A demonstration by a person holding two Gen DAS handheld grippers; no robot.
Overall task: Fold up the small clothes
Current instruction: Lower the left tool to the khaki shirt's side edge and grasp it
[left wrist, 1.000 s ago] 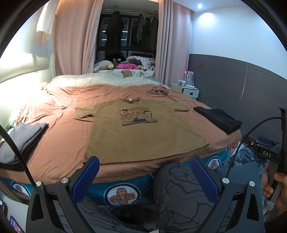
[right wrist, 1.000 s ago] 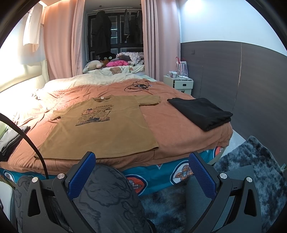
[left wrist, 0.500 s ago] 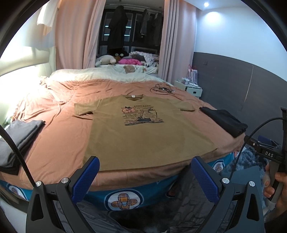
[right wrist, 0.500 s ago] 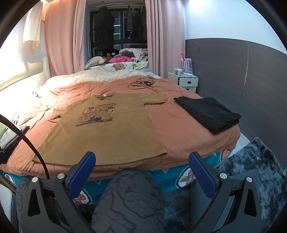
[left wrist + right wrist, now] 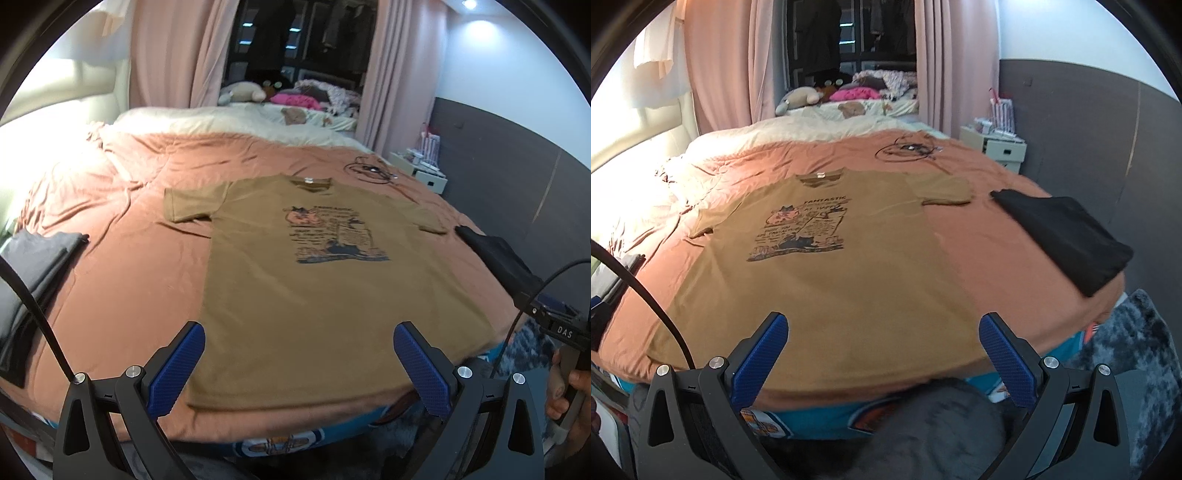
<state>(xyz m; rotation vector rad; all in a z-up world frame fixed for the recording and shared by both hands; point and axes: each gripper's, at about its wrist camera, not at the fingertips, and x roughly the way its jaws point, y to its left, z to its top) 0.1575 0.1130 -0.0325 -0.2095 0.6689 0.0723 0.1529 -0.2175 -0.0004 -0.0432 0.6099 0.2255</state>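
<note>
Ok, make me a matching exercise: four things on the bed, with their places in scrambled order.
Things:
1. brown T-shirt
2. black folded garment
3. grey folded garment
4. coiled cable

Places:
A. far side of the bed, beyond the shirt's collar
B. left edge of the bed
C. spread flat in the middle
D. right edge of the bed

Pairs: 1-C, 2-D, 3-B, 4-A

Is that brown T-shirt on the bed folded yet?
No, the T-shirt lies spread flat, print up, both sleeves out.
</note>
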